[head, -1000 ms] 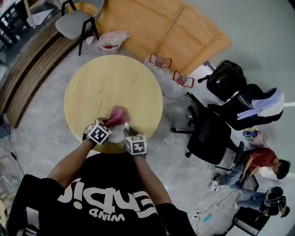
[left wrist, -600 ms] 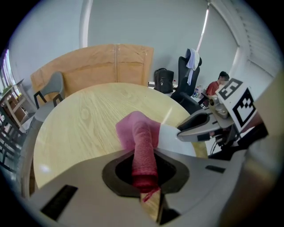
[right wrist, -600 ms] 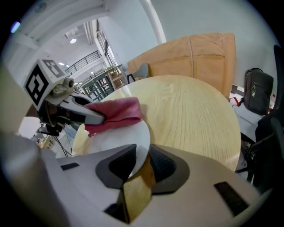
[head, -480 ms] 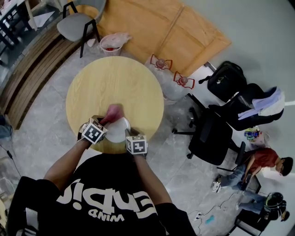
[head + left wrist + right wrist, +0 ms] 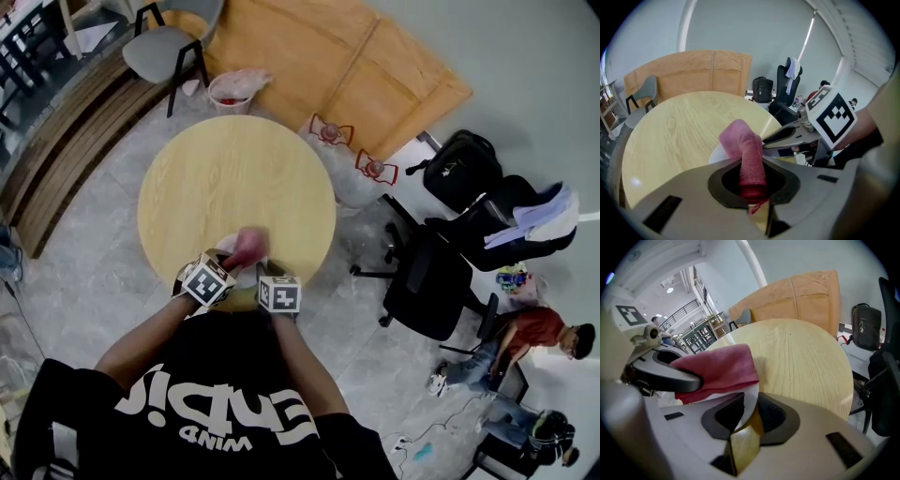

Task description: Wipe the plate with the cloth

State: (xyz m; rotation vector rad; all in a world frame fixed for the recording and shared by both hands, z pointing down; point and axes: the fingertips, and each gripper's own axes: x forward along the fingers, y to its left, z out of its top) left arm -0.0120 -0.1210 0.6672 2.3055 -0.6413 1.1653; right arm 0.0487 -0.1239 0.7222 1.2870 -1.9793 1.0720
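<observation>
A white plate (image 5: 222,255) lies near the front edge of the round wooden table (image 5: 234,178). In the head view a pink cloth (image 5: 247,247) covers most of it. My left gripper (image 5: 752,185) is shut on the rolled cloth (image 5: 746,154), which stands up over the plate (image 5: 720,153). My right gripper (image 5: 745,416) is shut on the plate's rim (image 5: 749,401), which runs between its jaws. In the right gripper view the cloth (image 5: 723,367) lies across the plate under the left gripper (image 5: 665,373). Both marker cubes sit close together, the left cube (image 5: 208,281) and the right cube (image 5: 278,293).
A grey chair (image 5: 161,49) and a small bin (image 5: 231,89) stand beyond the table. A large wooden board (image 5: 328,56) lies on the floor. Black office chairs (image 5: 431,277) and a black bag (image 5: 459,164) are to the right. A person (image 5: 534,323) sits on the floor at far right.
The left gripper swept the cloth left across the plate, then back right and nearer. The plate showed more half a second ago. The right gripper stayed put.
</observation>
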